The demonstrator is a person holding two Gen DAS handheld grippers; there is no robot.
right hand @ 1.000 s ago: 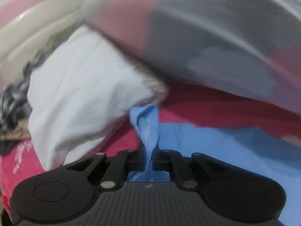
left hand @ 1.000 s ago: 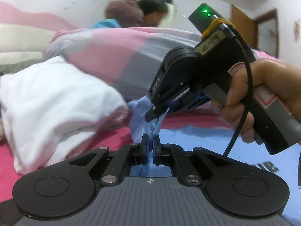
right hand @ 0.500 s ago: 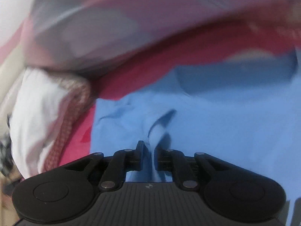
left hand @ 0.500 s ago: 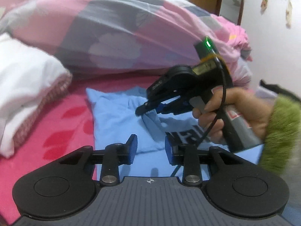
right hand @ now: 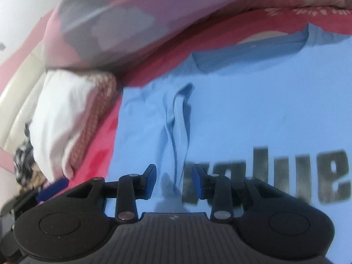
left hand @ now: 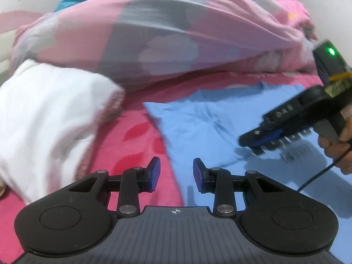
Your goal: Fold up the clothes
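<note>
A light blue T-shirt with dark lettering lies flat on the red bed sheet, its sleeve folded in over the body. My left gripper is open and holds nothing, hovering over the shirt's left edge. At the right of the left wrist view, a hand holds my right gripper low over the shirt. In the right wrist view, the right gripper has its jaws opening. A raised crease of the blue T-shirt runs between the pads, which do not press on it.
A folded white garment with a patterned hem lies on the left, also the white garment in the right wrist view. A bulky pink and grey duvet rises behind the shirt. A person sits behind the duvet at the top left.
Both grippers were shut on the blue sleeve held up between them. They have let it go, and it now lies on the shirt. The right gripper moved right and down.
</note>
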